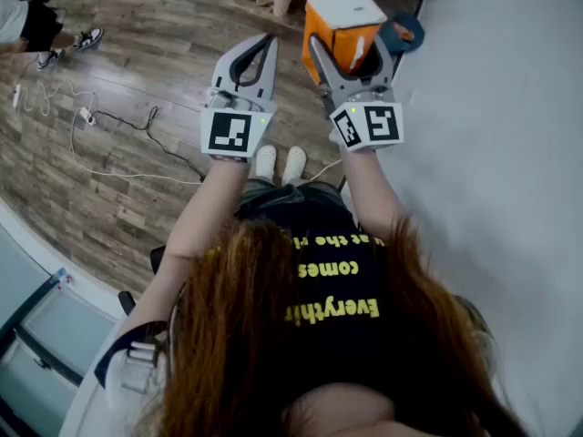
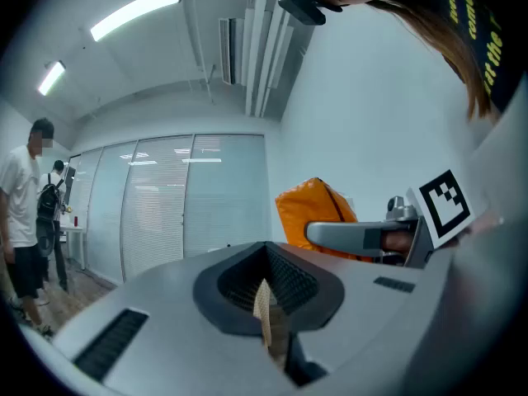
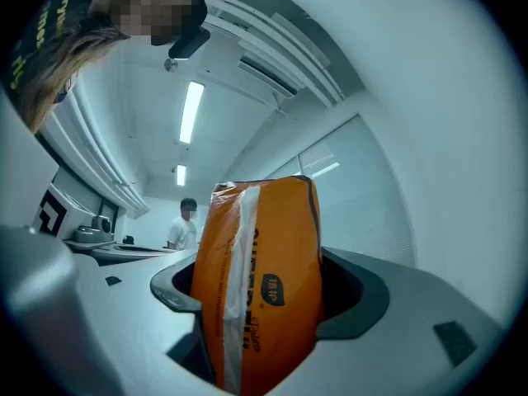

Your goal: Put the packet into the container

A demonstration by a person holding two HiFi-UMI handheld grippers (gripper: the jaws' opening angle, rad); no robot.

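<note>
With right tongs (image 1: pixel 348 44) clamped on puffy orange plastic packet (image 3: pixel 264 279), left tongs (image 1: pixel 264 45) closed: lower upright, release inside container.

Wooden plank floor (image 1: pixel 164 53), seen from above.
A dark cable (image 1: pixel 127 122) and a white cord (image 1: pixel 55 87) trail across its left side; white shoes (image 1: pixel 280 163) stand mid-floor.

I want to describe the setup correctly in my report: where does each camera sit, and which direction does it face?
Head view: on the person's head, facing steeply down at the wooden floor; shows hair, forearms, left gripper, right gripper.
Left gripper view: on the left gripper, tilted up toward a glass wall; shows its closed jaws.
Right gripper view: on the right gripper, tilted up toward a ceiling light; shows its jaws clamping the orange packet.
Shared: all three show the orange packet.
</note>
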